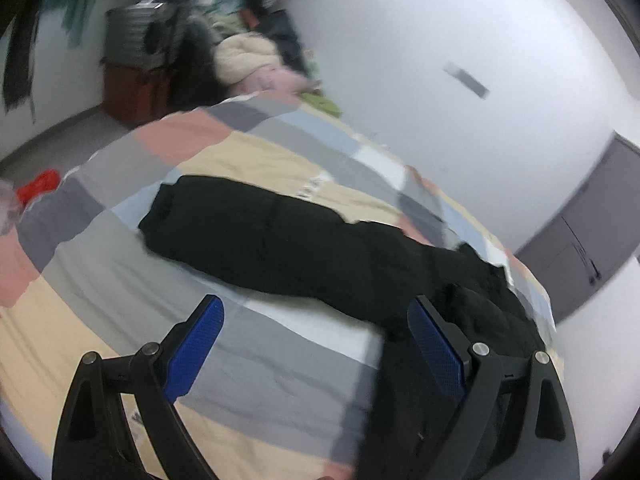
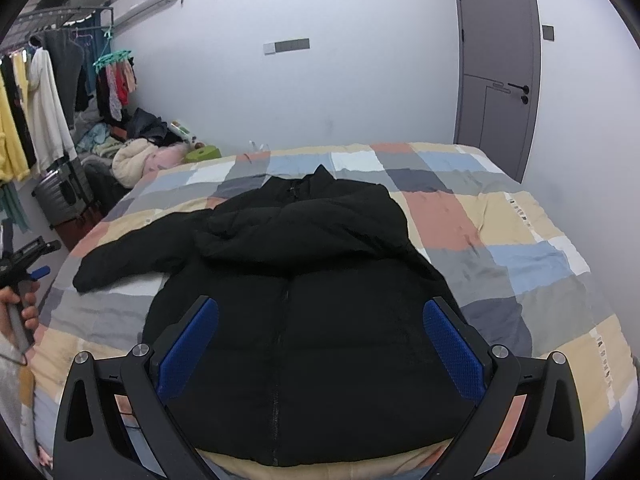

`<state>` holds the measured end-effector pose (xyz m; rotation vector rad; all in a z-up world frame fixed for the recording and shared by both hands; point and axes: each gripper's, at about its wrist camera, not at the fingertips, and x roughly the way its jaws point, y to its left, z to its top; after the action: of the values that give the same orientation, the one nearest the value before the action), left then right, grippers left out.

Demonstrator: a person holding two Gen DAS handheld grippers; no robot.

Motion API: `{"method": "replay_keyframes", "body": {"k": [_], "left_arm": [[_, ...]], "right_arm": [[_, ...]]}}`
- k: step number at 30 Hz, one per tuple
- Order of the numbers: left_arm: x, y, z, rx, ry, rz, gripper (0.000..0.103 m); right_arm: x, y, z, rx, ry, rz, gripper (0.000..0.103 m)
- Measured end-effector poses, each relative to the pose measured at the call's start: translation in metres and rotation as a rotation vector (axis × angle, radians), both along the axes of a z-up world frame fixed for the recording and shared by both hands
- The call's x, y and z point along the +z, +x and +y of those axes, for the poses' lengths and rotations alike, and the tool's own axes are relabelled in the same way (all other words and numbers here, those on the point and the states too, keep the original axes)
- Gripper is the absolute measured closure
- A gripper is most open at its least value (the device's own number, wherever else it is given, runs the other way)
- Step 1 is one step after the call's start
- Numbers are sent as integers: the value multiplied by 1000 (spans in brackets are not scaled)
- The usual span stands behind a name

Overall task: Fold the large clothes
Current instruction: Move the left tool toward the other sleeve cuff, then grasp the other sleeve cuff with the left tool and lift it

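A black puffer jacket (image 2: 304,292) lies front up on the checked bed cover (image 2: 520,256), collar toward the far wall. One sleeve (image 2: 132,252) stretches out to the left. In the blurred left wrist view that sleeve (image 1: 280,240) runs across the bed just beyond my left gripper (image 1: 316,312), which is open with nothing between its blue pads. My right gripper (image 2: 320,312) hovers open over the jacket's lower front, its jaws wide either side of the zip. The left gripper (image 2: 28,260) also shows at the far left of the right wrist view, held by a hand.
A rack of hanging clothes (image 2: 44,92) and a heap of garments (image 2: 132,156) fill the left corner beside a grey suitcase (image 2: 60,192). A grey door (image 2: 500,72) stands in the far wall. A red item (image 1: 40,186) lies on the floor.
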<state>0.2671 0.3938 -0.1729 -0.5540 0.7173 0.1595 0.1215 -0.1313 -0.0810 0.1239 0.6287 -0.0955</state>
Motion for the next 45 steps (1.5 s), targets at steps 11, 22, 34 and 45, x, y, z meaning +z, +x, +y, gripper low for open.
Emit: {"method": "replay_keyframes", "body": {"k": [11,22,34,45], "left_arm": [[-121,65,101,142,-319,38,10],[-196,107,165,256,-434,2,11],[-175,136,175,222,-323,-15,74],[-64,134,155,210,-88,6,93]], "right_arm": [[-30,42,29,-32,4,72,0],[-61,84,42,-102,19,135,0],[-59,92,46,-121,9,145,0],[-29,69,38,-83,39,89,0]]}}
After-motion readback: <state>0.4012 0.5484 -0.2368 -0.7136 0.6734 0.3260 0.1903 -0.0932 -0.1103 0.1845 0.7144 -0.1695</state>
